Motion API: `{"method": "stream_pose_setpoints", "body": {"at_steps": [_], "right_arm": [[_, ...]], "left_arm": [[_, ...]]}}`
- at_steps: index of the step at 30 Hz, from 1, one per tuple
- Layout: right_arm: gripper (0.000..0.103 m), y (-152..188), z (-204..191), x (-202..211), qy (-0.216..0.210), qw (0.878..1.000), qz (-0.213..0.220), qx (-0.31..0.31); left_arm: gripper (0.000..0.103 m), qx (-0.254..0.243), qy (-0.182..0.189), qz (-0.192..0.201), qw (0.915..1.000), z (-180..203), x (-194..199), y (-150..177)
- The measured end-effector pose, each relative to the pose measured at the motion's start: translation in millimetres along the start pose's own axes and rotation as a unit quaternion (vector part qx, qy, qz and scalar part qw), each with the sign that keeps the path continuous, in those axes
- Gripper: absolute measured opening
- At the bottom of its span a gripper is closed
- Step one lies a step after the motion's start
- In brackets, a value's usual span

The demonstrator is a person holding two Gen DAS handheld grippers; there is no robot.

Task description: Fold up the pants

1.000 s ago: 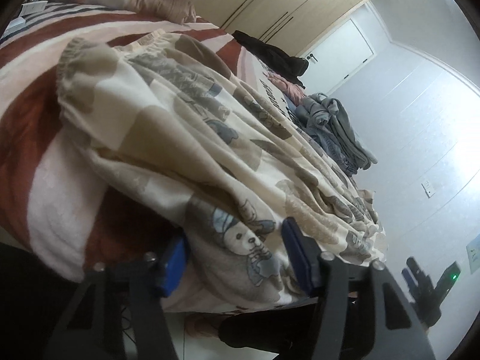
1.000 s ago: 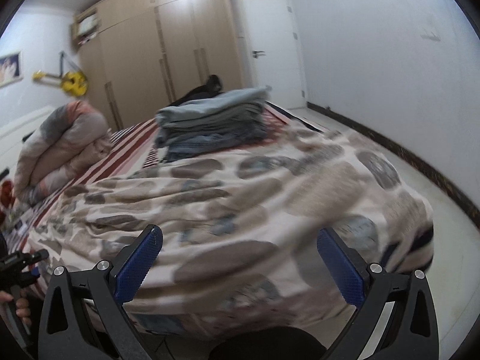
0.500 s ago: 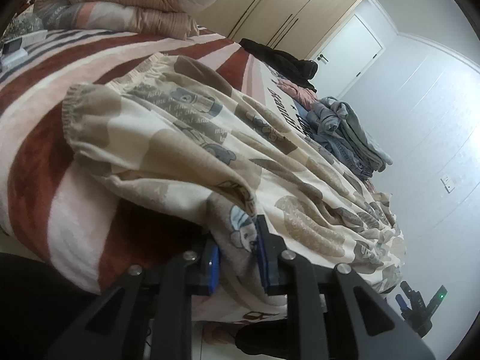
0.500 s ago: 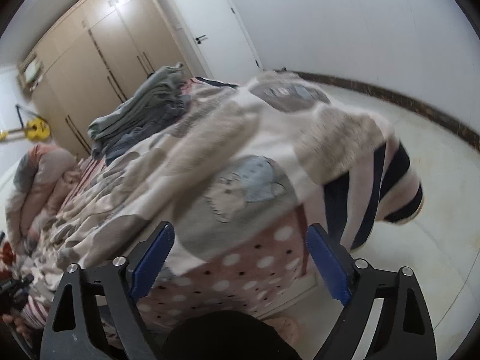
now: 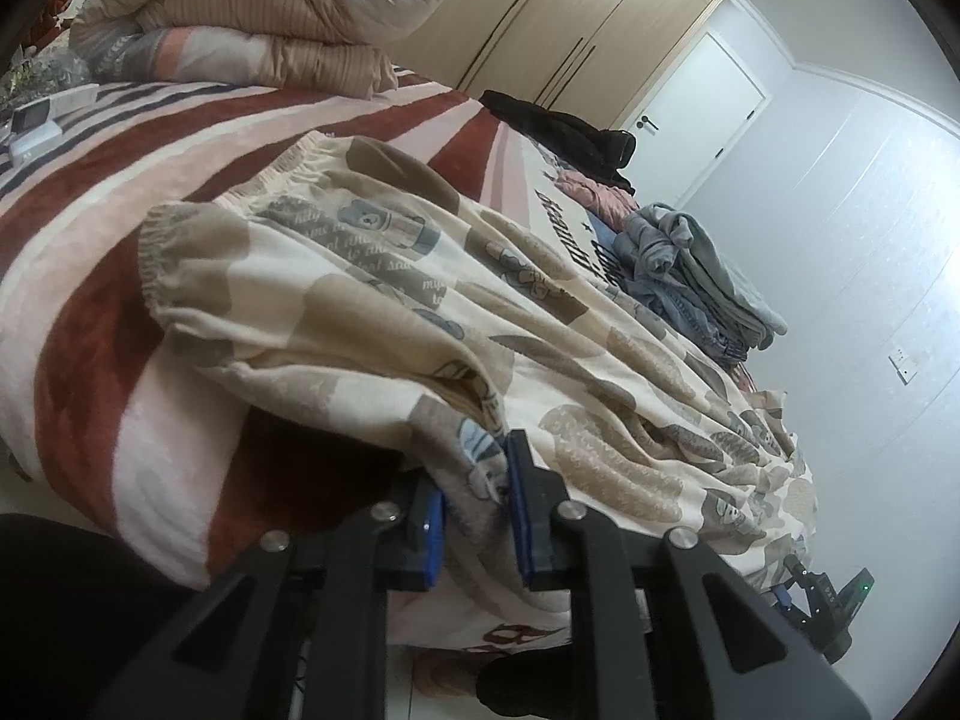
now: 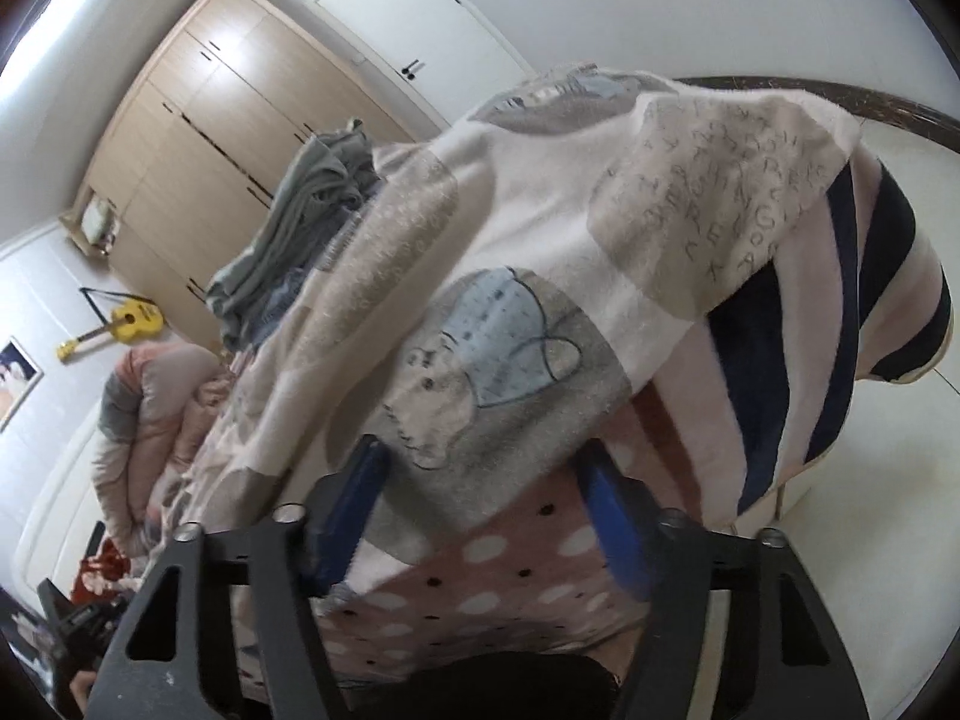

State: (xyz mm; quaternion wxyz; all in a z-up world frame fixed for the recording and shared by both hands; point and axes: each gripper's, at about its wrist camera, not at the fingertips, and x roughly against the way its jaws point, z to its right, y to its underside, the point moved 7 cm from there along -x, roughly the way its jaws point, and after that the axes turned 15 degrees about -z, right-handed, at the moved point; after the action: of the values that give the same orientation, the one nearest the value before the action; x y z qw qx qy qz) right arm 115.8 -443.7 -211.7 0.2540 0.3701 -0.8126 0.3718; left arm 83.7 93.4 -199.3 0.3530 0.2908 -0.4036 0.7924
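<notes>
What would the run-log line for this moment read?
task: fold pants | left gripper: shut on pants edge | right gripper: closing, pants hem between jaws | bed

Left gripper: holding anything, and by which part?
Yes. The left gripper is shut on the bear-print pants, pinching a bunched fold of fabric at the edge nearest the camera, away from the elastic waistband.

The pants [image 5: 420,324] were spread across the bed [image 5: 108,324]. Behind them a clothes pile [image 5: 690,276] was stacked, with a rolled quilt [image 5: 270,18] at the far left.
</notes>
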Motion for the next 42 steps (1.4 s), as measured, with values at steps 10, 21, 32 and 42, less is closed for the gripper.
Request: {"method": "stream_pose_setpoints", "body": {"at_steps": [10, 21, 32, 42], "right_arm": [[0.004, -10, -10, 22, -0.008, 0.999, 0.033, 0.006], [0.004, -52, -59, 54, -0.016, 0.996, 0.060, 0.070], [0.003, -117, -111, 54, 0.034, 0.987, 0.034, 0.152], [0.003, -189, -144, -8, 0.096, 0.978, -0.019, 0.184]], "left_arm": [[0.008, -0.017, 0.011, 0.031, 0.9993, 7, 16, -10], [0.007, -0.033, 0.019, 0.071, 0.9968, 17, 45, -35], [0.007, -0.076, 0.009, 0.097, 0.9924, 41, 47, -94], [0.007, -0.104, -0.024, 0.087, 0.9905, 52, 2, -173]]}}
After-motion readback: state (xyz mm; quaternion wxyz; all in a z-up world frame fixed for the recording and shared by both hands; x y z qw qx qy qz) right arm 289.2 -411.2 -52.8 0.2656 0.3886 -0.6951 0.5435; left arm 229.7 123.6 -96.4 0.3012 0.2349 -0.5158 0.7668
